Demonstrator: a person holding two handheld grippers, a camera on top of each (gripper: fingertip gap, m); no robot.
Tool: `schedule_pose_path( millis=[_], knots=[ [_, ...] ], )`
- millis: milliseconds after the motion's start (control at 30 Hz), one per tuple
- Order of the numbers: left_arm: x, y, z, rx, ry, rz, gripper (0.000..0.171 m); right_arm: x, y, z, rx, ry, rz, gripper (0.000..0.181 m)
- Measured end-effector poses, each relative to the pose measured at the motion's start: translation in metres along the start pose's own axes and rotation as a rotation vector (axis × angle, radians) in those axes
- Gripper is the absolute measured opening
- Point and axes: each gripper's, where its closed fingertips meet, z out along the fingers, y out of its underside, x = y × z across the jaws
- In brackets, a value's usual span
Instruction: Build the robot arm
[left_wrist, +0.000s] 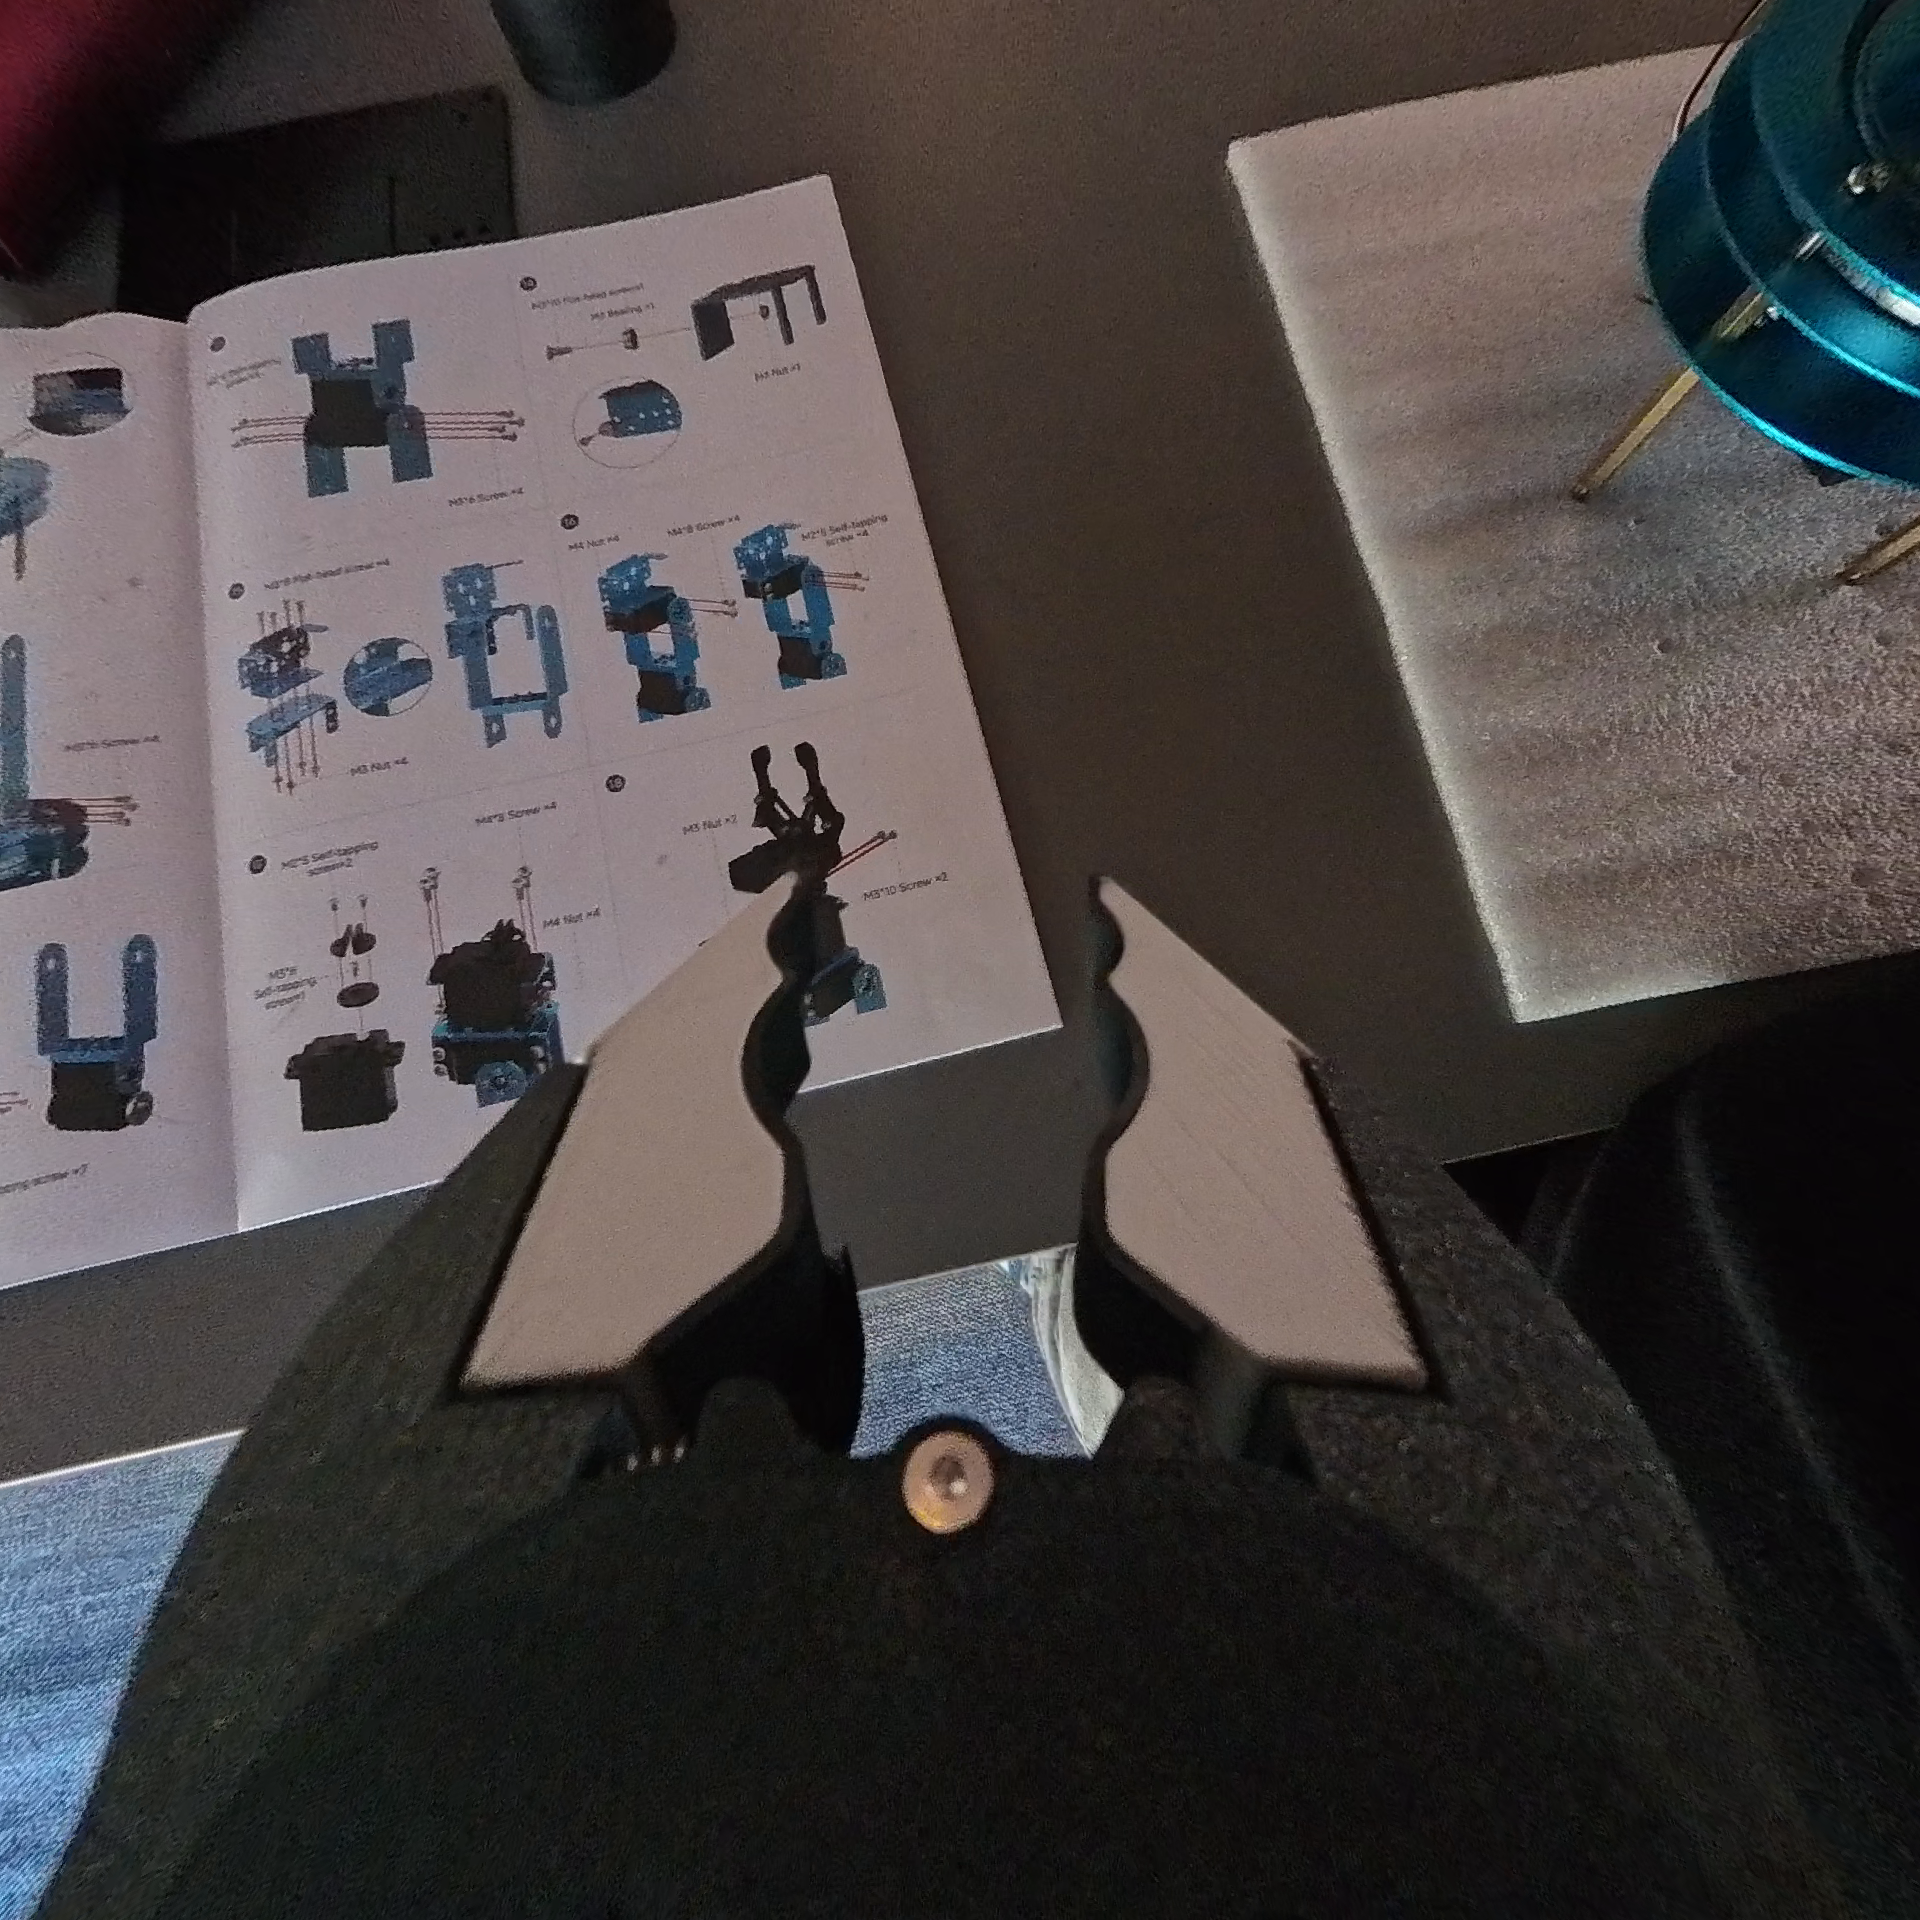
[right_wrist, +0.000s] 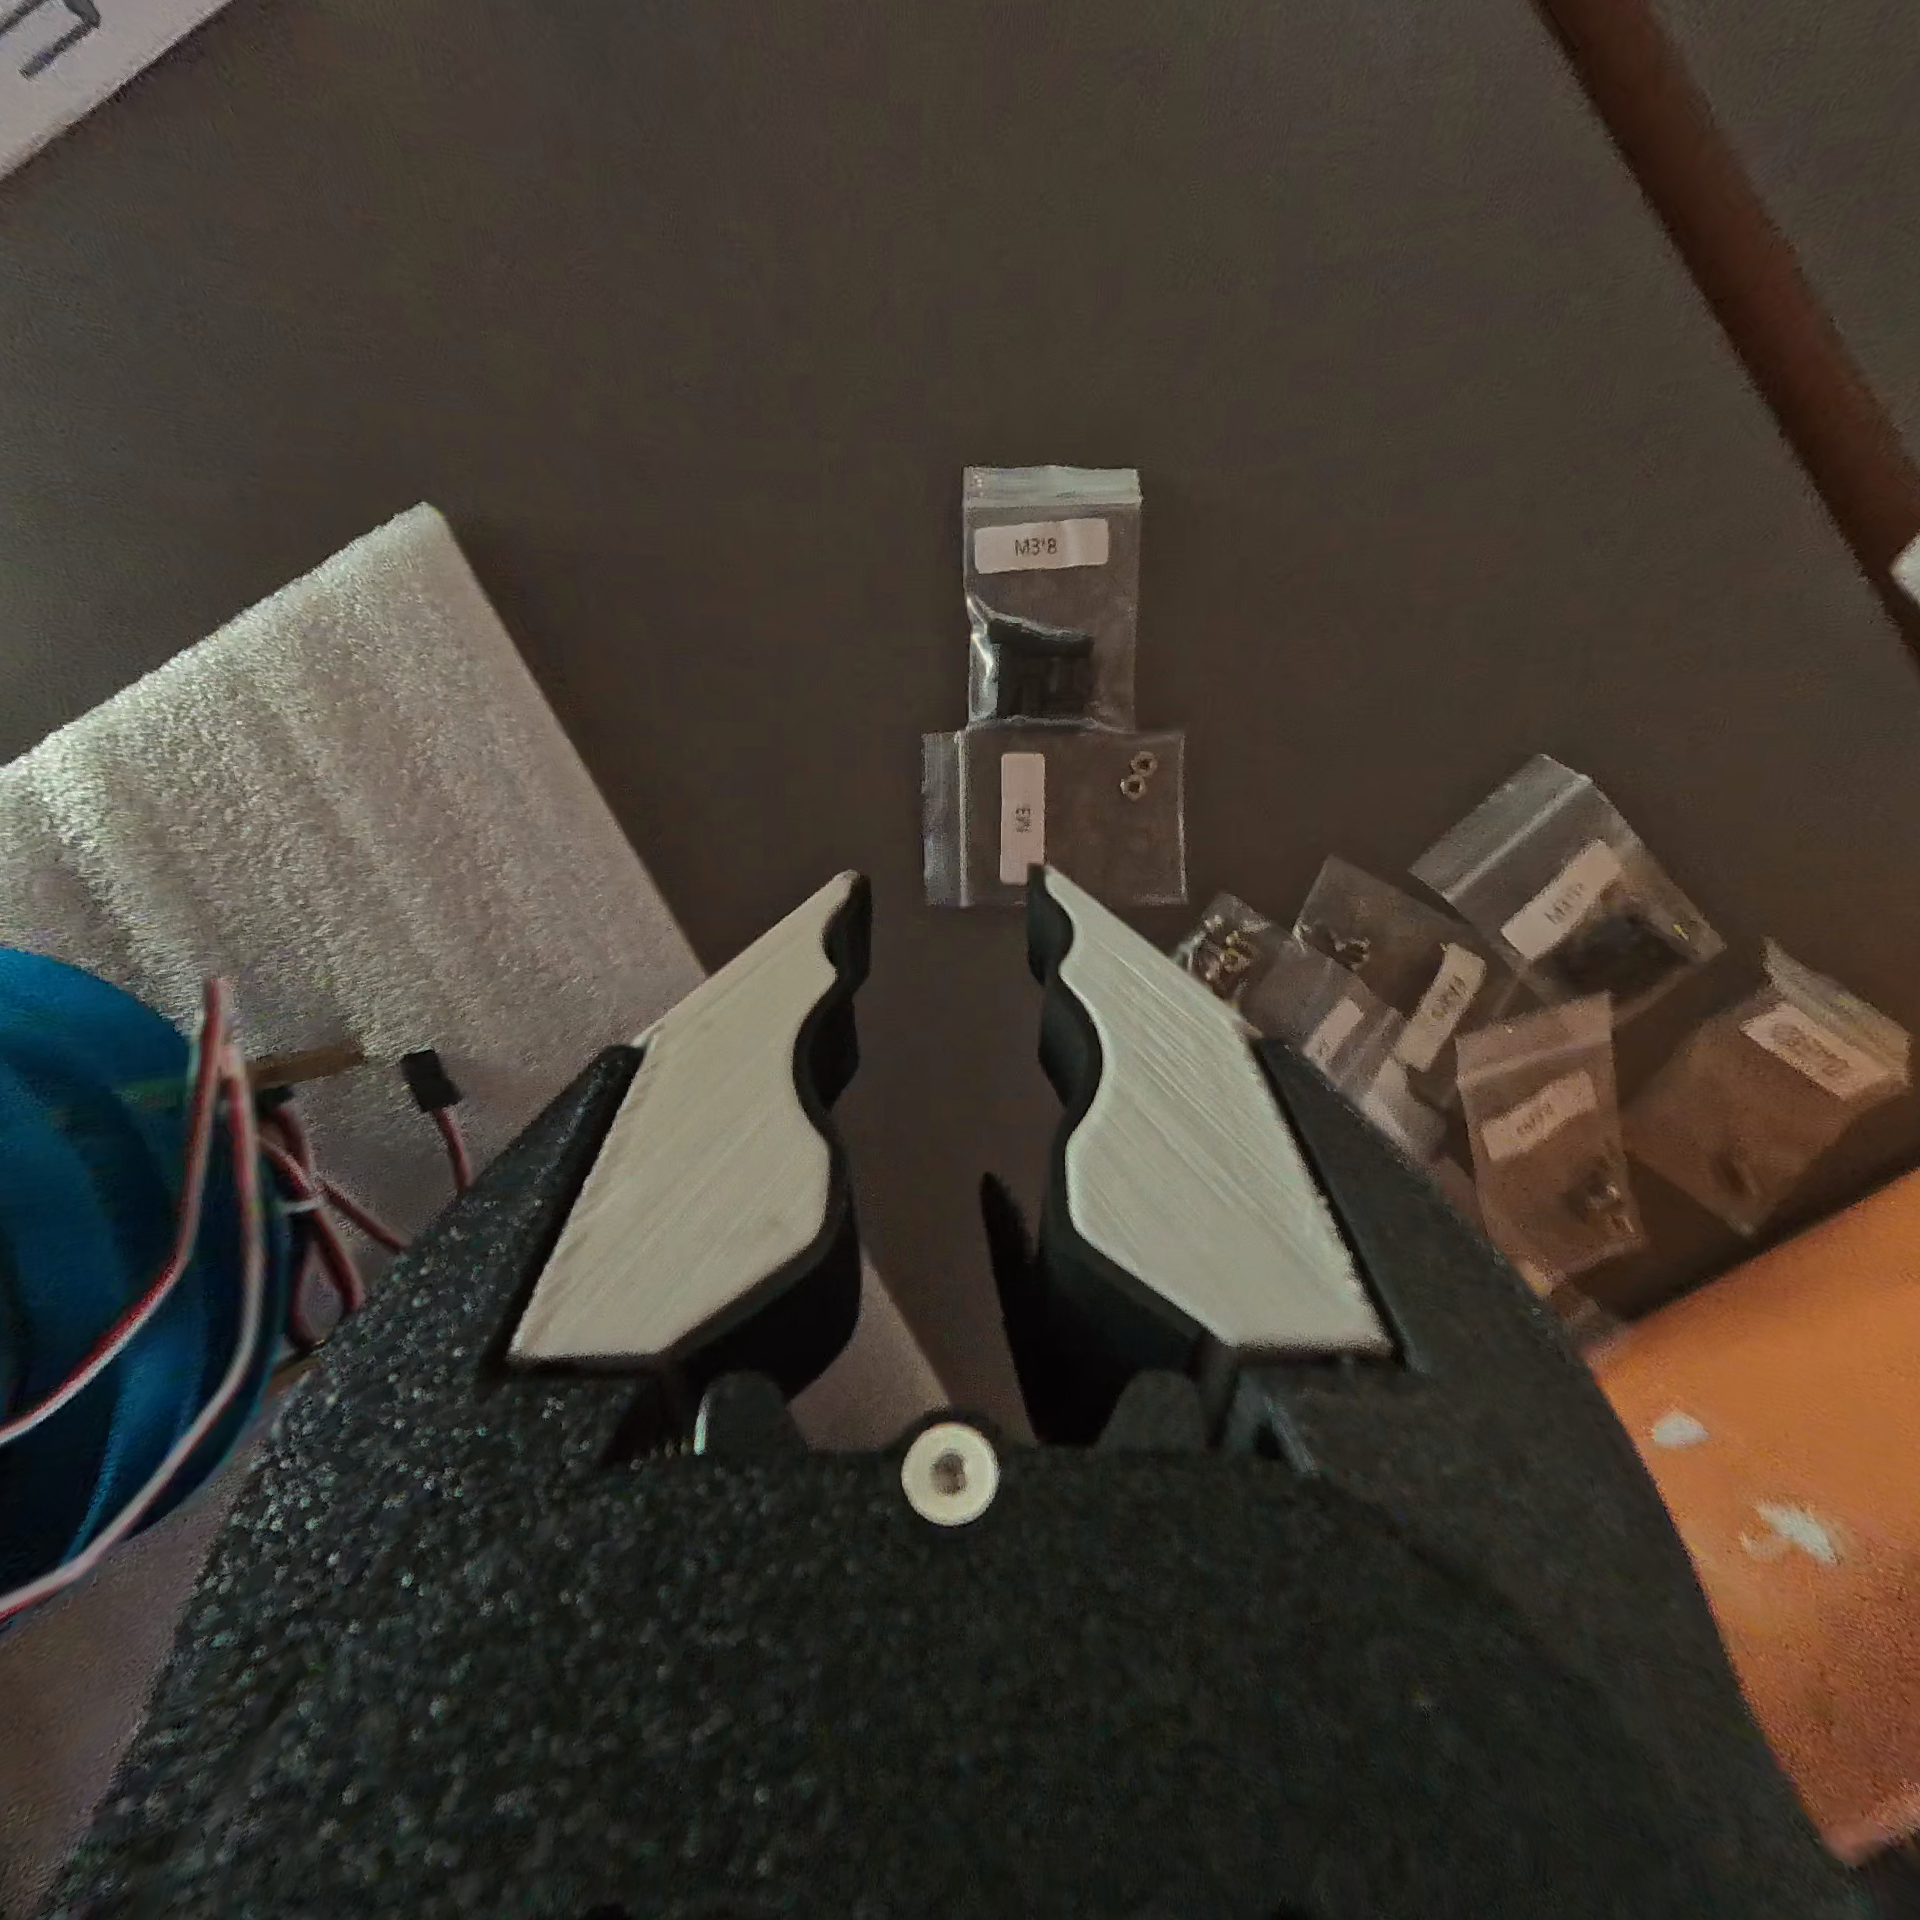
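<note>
Left tongs (left_wrist: 940, 883): spread apart, empty, hovering above the near edge of the dark grey surface (left_wrist: 1122, 520).
Ahead-left of left tongs: open white instruction booklet with blue and black assembly drawings (left_wrist: 582, 665), lying flat, pages up, its near corner just under the left fingertip; probably laid open for reading.
Ahead-right of left tongs: pale grey foam sheet (left_wrist: 1621, 727), flat on the surface, well apart from the fingertips.
On that foam sheet: blue metal disc assembly on thin brass legs (left_wrist: 1787, 291), upright at the far right, partly cut off by the frame; foam likely there as padding.
Right tongs (right_wrist: 948, 883): parted, gripping nothing, raised over the same dark surface.
Just ahead of right tongs: small clear zip bag with a white label and two tiny brass nuts (right_wrist: 1055, 816), flat, its near edge by the right fingertip.
Beyond that bag: second clear zip bag holding black screws (right_wrist: 1049, 603), touching or slightly overlapping the first.
Right of right tongs: heap of similar clear labelled bags (right_wrist: 1507, 1029), tumbled loosely beside an orange object (right_wrist: 1766, 1403).
Left of right tongs: red, white and dark servo wires (right_wrist: 281, 1164) trailing from the blue part onto the foam.
</note>
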Motion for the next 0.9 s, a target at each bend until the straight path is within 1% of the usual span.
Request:
schedule_pose_path(
  millis=[100, 167, 200, 233, 300, 433, 500, 533, 733, 833, 900],
  knots=[
    [-0.003, 0.0, -0.001, -0.011, -0.021, -0.013, 0.05, 0.0, 0.004, 0.018, -0.021, -0.038, -0.018, 0.025],
    [-0.002, -0.001, 0.001, -0.018, -0.022, -0.019, 0.05, 0.001, 0.007, 0.026, -0.03, -0.045, -0.03, 0.023],
    [-0.002, -0.002, 0.002, -0.02, -0.022, -0.016, 0.051, 0.001, 0.008, 0.029, -0.035, -0.053, -0.032, 0.026],
    [-0.002, -0.003, 0.002, -0.022, -0.023, -0.009, 0.051, 0.001, 0.009, 0.032, -0.038, -0.062, -0.029, 0.023],
    [-0.002, -0.005, 0.004, -0.027, -0.032, 0.012, 0.05, 0.002, 0.01, 0.036, -0.038, -0.064, -0.031, 0.023],
    [-0.001, -0.005, 0.007, -0.038, -0.04, 0.03, 0.051, 0.003, 0.01, 0.036, -0.015, -0.035, -0.088, 0.016],
    [-0.001, -0.005, 0.008, -0.033, -0.04, 0.029, 0.05, 0.001, 0.011, 0.036, -0.002, -0.046, -0.083, 0.01],
    [-0.001, -0.006, 0.008, -0.03, -0.042, 0.03, 0.05, -0.001, 0.012, 0.036, 0.002, -0.051, -0.08, 0.001],
    [-0.005, -0.009, 0.006, -0.011, -0.05, 0.033, 0.05, -0.001, 0.014, 0.03, 0.041, -0.005, -0.059, 0.001],
    [-0.009, -0.01, 0.003, -0.002, -0.052, 0.039, 0.05, -0.004, 0.009, 0.012, 0.098, -0.034, 0.0, 0.001],
    [-0.011, -0.011, 0.001, 0.009, -0.05, 0.042, 0.05, -0.005, 0.002, -0.007, 0.155, -0.036, 0.046, 0.001]
  ],
)
